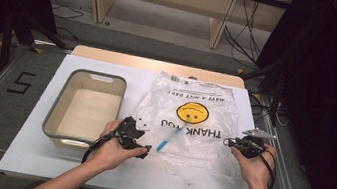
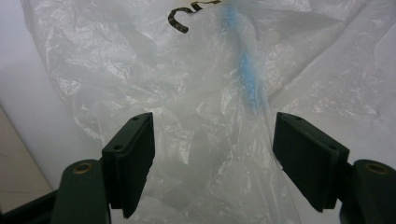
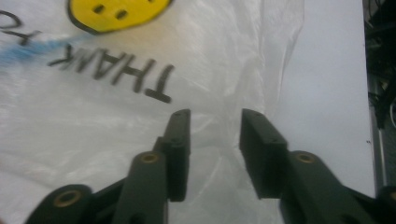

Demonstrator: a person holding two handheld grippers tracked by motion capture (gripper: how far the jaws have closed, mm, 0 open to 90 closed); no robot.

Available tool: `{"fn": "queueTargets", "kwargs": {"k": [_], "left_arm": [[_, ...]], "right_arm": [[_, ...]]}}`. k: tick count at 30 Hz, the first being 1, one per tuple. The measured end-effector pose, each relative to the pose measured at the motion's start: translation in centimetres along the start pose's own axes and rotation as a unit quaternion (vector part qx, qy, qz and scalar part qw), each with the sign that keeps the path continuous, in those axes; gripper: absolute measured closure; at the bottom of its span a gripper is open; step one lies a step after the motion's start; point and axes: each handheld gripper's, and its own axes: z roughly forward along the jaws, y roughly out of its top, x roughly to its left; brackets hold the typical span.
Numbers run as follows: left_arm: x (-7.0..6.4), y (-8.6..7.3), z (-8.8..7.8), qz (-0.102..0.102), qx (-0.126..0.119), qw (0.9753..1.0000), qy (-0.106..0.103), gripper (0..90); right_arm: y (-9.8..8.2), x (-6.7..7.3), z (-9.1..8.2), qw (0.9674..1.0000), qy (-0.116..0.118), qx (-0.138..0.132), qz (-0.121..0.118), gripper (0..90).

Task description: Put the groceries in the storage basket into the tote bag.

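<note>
The plastic bag (image 1: 192, 123) is lying flat on the white table (image 1: 26, 154), just right of the grey tub (image 1: 84, 107), its smiley face and "THANK YOU" print upside down from the person's side. A blue stick-like item (image 1: 169, 139) is showing through the film inside it. The left gripper (image 1: 141, 146) is sitting at the bag's near left corner, jaws standing wide with crumpled film between them, nothing clamped. The right gripper (image 1: 230, 143) is resting at the bag's right edge, jaws parted, not pinching the film.
</note>
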Motion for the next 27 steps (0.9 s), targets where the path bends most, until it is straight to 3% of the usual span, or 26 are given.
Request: {"fn": "queueTargets", "kwargs": {"k": [7,10,14,27], "left_arm": [[-0.4,-0.6,-0.2,0.006,-0.005,1.0,-0.001,28.6],[-0.6,-0.9,-0.4,0.01,-0.012,0.9999,-0.002,28.4],[-0.6,-1.3,-0.3,0.011,-0.013,0.9999,-0.003,27.7],[-0.6,-1.9,-0.1,0.008,-0.01,0.9999,-0.01,27.0]], "right_arm": [[-0.6,1.1,-2.5,0.9968,0.054,-0.056,-0.019,47.6],[-1.1,1.7,-3.0,0.9947,0.083,-0.058,-0.02,42.4],[-1.9,2.6,-3.4,0.9926,0.104,-0.059,-0.024,35.4],[-2.9,3.2,-3.8,0.9917,0.115,-0.05,-0.029,33.2]]}}
